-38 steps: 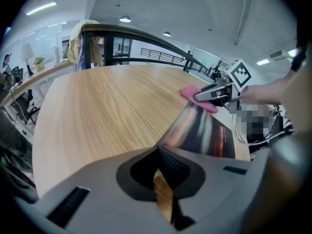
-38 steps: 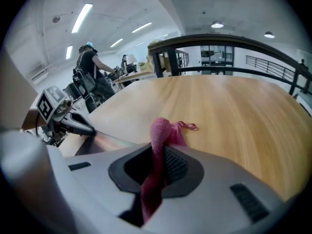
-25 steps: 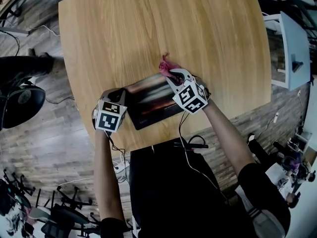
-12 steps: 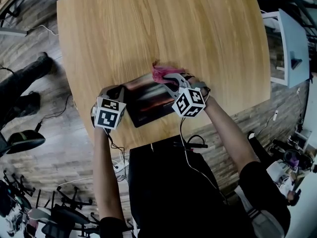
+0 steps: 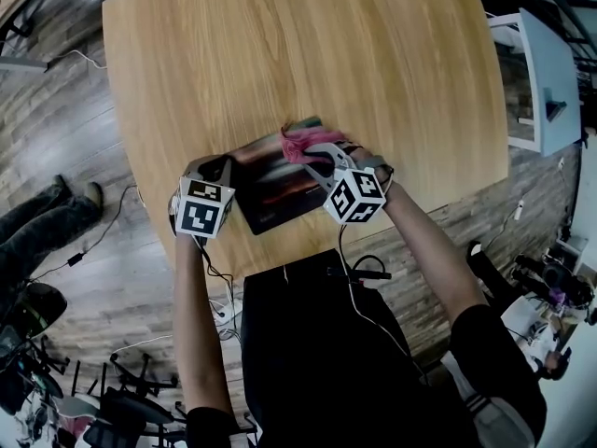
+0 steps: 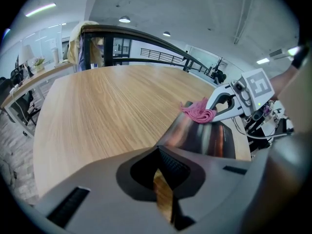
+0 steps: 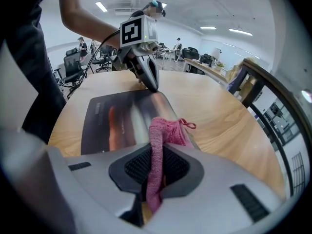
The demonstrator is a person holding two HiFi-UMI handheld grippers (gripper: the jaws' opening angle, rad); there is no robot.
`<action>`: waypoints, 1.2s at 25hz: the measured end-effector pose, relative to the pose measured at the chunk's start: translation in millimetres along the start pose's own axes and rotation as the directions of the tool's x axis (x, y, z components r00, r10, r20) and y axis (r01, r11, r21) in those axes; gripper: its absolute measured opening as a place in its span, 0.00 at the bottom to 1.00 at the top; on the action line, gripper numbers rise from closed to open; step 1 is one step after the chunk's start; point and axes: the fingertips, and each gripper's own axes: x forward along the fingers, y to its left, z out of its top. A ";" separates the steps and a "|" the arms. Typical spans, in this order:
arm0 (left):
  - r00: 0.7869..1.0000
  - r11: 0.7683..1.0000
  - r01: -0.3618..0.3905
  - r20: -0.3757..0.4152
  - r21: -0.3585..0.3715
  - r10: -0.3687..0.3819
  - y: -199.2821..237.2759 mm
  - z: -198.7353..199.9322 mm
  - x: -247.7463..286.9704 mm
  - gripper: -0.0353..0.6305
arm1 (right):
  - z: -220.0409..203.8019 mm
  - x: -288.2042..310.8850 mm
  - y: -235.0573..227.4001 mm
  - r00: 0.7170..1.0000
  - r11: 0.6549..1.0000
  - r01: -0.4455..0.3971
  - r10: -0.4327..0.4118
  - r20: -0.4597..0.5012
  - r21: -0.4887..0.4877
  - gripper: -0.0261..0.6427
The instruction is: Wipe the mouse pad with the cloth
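Two grippers work one mouse pad (image 5: 275, 189) — your right gripper (image 7: 155, 165) clamps the pink cloth (image 7: 165, 132).
Your right gripper view shows the cloth pinched between the jaws, its bunch lying at the pad's edge; the head view gives only a pink tuft there. Your left gripper (image 6: 159, 172) has its jaws nearly together — the right gripper view puts its tips down at the pad's corner on the wooden table (image 5: 280, 54).
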 end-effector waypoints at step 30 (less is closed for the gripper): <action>1.000 1.000 -0.022 0.020 -0.008 0.022 2.0 0.3 -0.7 0.09 | -17.3 -22.2 57.8 1.000 0.999 -0.019 0.018 0.015 0.051 0.12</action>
